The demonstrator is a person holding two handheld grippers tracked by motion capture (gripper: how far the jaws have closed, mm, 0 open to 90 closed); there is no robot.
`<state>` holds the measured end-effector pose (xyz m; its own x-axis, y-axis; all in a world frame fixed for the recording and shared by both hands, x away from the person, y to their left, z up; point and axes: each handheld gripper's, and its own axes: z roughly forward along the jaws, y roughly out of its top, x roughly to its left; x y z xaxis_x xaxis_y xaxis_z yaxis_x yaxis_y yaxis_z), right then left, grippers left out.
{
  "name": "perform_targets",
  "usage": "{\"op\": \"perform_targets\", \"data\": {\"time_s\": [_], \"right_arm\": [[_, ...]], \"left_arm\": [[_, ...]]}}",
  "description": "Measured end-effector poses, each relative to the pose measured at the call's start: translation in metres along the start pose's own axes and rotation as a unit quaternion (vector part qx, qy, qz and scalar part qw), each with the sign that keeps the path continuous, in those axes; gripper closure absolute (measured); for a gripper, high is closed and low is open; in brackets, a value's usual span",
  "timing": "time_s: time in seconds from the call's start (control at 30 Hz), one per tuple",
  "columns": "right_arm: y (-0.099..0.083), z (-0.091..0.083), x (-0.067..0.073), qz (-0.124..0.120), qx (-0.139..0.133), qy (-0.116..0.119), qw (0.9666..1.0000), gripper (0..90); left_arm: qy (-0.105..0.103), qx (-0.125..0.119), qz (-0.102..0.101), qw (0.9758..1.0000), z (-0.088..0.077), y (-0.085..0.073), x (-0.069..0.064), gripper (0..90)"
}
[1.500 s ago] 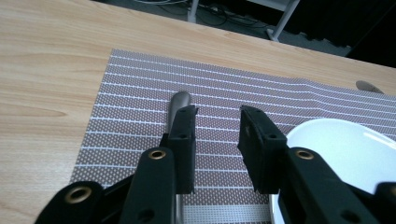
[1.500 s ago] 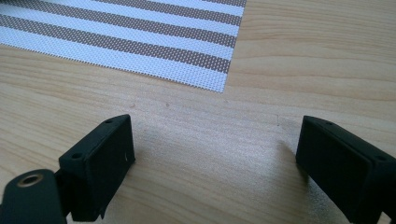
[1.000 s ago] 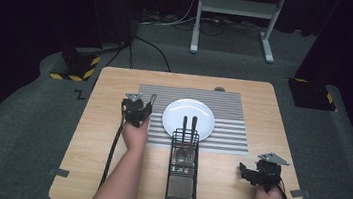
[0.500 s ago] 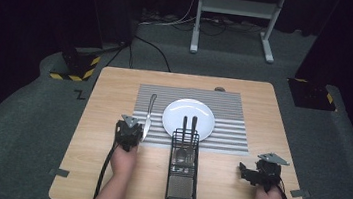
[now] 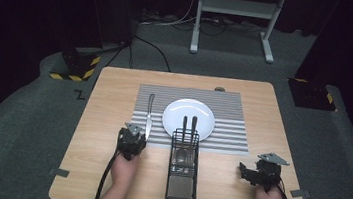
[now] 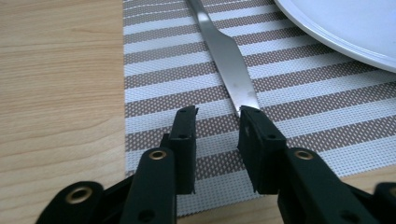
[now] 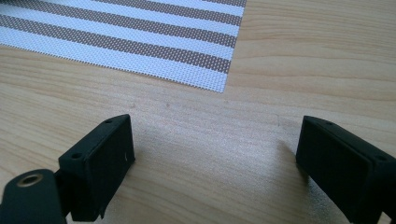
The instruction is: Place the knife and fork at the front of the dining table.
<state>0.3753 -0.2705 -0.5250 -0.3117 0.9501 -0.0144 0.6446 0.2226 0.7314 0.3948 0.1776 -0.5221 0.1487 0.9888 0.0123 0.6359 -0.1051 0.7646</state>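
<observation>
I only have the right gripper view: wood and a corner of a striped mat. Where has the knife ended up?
Observer: The knife lies flat on the striped placemat, just left of the white plate, not touching it.
Operator: Is the left gripper holding it?
Observer: No. In the left gripper view the left gripper is open, nothing clamped, with the knife's near end at the tip of one of its fingers.
Operator: What else is left to set out?
Observer: A black wire caddy stands at the plate's near edge, with two dark-handled utensils upright in it.
</observation>
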Motion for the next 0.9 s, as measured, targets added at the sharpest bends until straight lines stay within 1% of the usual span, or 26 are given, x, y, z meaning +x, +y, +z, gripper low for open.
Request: {"op": "perform_targets", "data": {"time_s": [0.03,0.07,0.13,0.17,0.23,0.27,0.3,0.33,0.37,0.4,0.43,0.47,0.5,0.53,0.57,0.6,0.63,0.67,0.7,0.73,0.77,0.8,0.83,0.87,0.9], "right_arm": [[0.0,0.0,0.0,0.0,0.0,-0.001,1.0,10.9],[0.0,0.0,0.0,0.0,0.0,-0.001,1.0,10.9],[0.0,0.0,0.0,0.0,0.0,0.0,1.0,11.0],[0.0,0.0,0.0,0.0,0.0,0.0,1.0,11.0],[0.0,0.0,0.0,-0.002,-0.001,0.001,1.0,11.2],[0.0,0.0,0.0,-0.001,-0.001,0.002,1.0,11.3],[0.0,0.0,0.0,-0.001,-0.001,0.002,1.0,11.3],[-0.001,-0.001,-0.001,0.001,0.0,0.003,1.0,12.3],[-0.001,-0.001,-0.001,0.001,-0.001,0.003,1.0,12.7],[-0.001,-0.002,-0.001,-0.001,-0.002,0.005,1.0,13.4],[-0.001,-0.002,-0.001,-0.001,-0.002,0.005,1.0,13.4],[-0.001,-0.003,0.001,-0.006,-0.002,0.004,1.0,13.9],[-0.001,-0.003,0.001,-0.006,-0.002,0.004,1.0,13.9],[-0.002,-0.003,0.002,-0.011,-0.005,0.004,0.9999,14.0],[-0.002,-0.005,0.006,-0.014,-0.015,0.0,0.9998,14.3],[-0.002,-0.005,0.006,-0.014,-0.015,0.0,0.9998,14.3],[-0.001,-0.007,0.01,-0.018,-0.028,-0.001,0.9994,14.4],[-0.001,-0.007,0.01,-0.018,-0.028,-0.001,0.9994,14.4],[0.0,-0.01,0.012,-0.019,-0.036,0.0,0.9992,14.4],[0.004,-0.014,0.016,-0.022,-0.05,0.015,0.9984,14.0],[0.004,-0.014,0.016,-0.022,-0.05,0.015,0.9984,14.0],[0.006,-0.019,0.021,-0.026,-0.068,0.018,0.9972,13.9],[0.007,-0.021,0.024,-0.028,-0.077,0.022,0.9964,13.5],[0.007,-0.021,0.024,-0.028,-0.077,0.022,0.9964,13.5],[0.009,-0.027,0.028,-0.032,-0.092,0.029,0.9948,13.3]], "left_arm": [[0.0,-0.002,-0.001,1.0,-0.002,-0.001,0.002,61.5],[0.002,-0.004,0.0,1.0,-0.005,-0.002,0.004,61.5],[0.011,-0.009,0.004,0.9999,-0.011,-0.004,0.01,55.9],[0.013,-0.011,0.002,0.9998,-0.015,-0.006,0.013,53.0],[0.028,-0.011,0.004,0.9995,-0.021,-0.011,0.02,46.4],[0.036,-0.004,0.002,0.9993,-0.026,-0.016,0.027,39.5],[0.036,-0.004,0.002,0.9993,-0.026,-0.016,0.027,36.0],[0.031,0.014,0.001,0.9994,-0.029,-0.022,0.033,32.2],[0.031,0.014,0.001,0.9994,-0.029,-0.022,0.033,28.9],[0.025,0.03,-0.001,0.9992,-0.033,-0.028,0.04,24.8],[0.025,0.03,-0.001,0.9992,-0.033,-0.028,0.04,20.9],[0.023,0.042,-0.007,0.9988,-0.038,-0.034,0.045,18.0],[0.023,0.042,-0.007,0.9988,-0.038,-0.034,0.045,16.3],[0.021,0.045,-0.005,0.9987,-0.041,-0.036,0.048,16.3],[0.018,0.047,-0.007,0.9987,-0.043,-0.039,0.051,14.5],[0.014,0.048,-0.014,0.9987,-0.045,-0.041,0.054,14.5],[0.011,0.049,-0.021,0.9985,-0.046,-0.043,0.057,14.2],[0.014,0.048,-0.019,0.9986,-0.048,-0.045,0.059,14.1],[0.013,0.044,-0.02,0.9987,-0.049,-0.047,0.06,14.1],[0.008,0.041,-0.019,0.9989,-0.05,-0.049,0.062,14.2],[0.007,0.035,-0.022,0.9991,-0.05,-0.05,0.062,14.2],[0.009,0.034,-0.021,0.9991,-0.051,-0.051,0.062,14.0],[0.011,0.035,-0.022,0.9991,-0.051,-0.051,0.061,13.9],[0.014,0.032,-0.023,0.9991,-0.051,-0.051,0.06,13.9],[0.016,0.028,-0.025,0.9992,-0.051,-0.052,0.06,14.0]]}}
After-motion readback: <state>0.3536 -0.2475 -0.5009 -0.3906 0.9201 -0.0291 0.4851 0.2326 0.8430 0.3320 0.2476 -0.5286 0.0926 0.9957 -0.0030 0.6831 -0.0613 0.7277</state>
